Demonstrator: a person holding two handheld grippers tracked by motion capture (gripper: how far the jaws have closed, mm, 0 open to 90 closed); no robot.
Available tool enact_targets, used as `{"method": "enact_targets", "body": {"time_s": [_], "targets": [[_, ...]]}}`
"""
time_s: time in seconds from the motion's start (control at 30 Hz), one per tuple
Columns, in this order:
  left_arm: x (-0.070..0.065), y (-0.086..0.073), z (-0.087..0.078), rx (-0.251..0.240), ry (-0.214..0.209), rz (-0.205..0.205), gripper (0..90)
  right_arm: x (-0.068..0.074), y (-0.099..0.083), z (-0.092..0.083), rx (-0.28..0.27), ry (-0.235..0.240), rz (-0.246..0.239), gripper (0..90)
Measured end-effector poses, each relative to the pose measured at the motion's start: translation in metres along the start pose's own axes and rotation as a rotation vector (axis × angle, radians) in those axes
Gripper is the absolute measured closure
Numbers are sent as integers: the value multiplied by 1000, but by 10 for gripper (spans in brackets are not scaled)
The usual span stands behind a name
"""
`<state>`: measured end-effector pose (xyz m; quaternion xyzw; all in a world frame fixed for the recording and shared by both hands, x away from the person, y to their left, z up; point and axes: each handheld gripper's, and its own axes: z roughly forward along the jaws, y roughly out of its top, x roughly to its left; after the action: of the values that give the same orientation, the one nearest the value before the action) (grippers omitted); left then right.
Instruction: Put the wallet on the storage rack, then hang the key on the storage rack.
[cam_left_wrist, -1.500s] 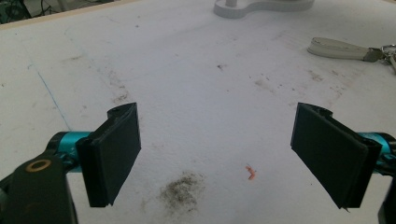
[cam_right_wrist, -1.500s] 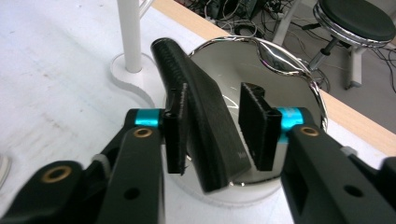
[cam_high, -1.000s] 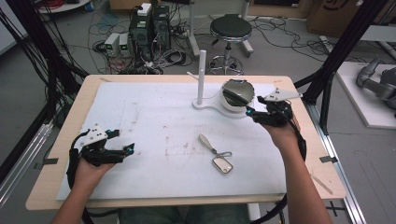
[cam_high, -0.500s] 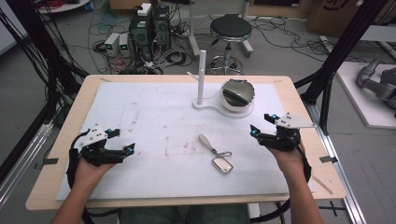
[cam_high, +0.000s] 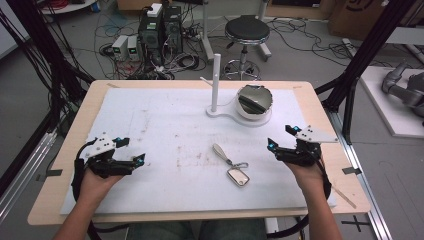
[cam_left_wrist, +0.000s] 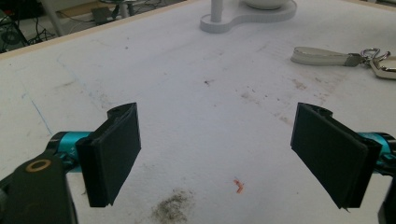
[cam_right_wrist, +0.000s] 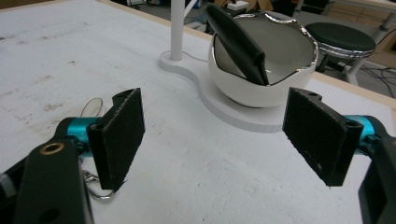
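Observation:
A white bowl sits on a white stand beside an upright post at the back of the mat, with a flat black case leaning inside it. My right gripper hovers to the right of and nearer than the bowl. Its jaws have just been opening and stand open with nothing between them. In the right gripper view the bowl and case lie ahead of that gripper. My left gripper rests open at the mat's left, empty.
A key ring with a white strap and a silver tag lies mid-mat between the grippers; the strap is at the left gripper view's upper right. The white mat covers a wooden table. A stool and cables stand behind.
My right gripper has pulled back from the bowl toward the near right of the mat and lowered, its jaws spreading wider. The black case stays in the bowl. The left gripper has not moved.

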<state>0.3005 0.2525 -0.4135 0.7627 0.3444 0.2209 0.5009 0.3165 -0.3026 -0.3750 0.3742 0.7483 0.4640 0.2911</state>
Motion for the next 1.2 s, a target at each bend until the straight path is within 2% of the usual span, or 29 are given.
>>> {"method": "enact_targets", "body": {"time_s": [0.2,0.37,0.53,0.67,1.0,1.2], "targets": [[2,0,0,2,20,-3,159,-3,-1,3,-10,2,3,206],[2,1,1,3,18,2,159,-3,-5,4,6,8,4,206],[4,0,0,-1,16,-1,159,0,0,3,-6,9,-6,206],[7,-1,-2,1,23,-8,159,5,4,6,-7,15,-18,206],[5,-2,-10,5,43,-4,159,23,9,22,10,73,-50,206],[7,-3,-12,3,51,-14,159,42,8,43,65,133,-70,206]]}}
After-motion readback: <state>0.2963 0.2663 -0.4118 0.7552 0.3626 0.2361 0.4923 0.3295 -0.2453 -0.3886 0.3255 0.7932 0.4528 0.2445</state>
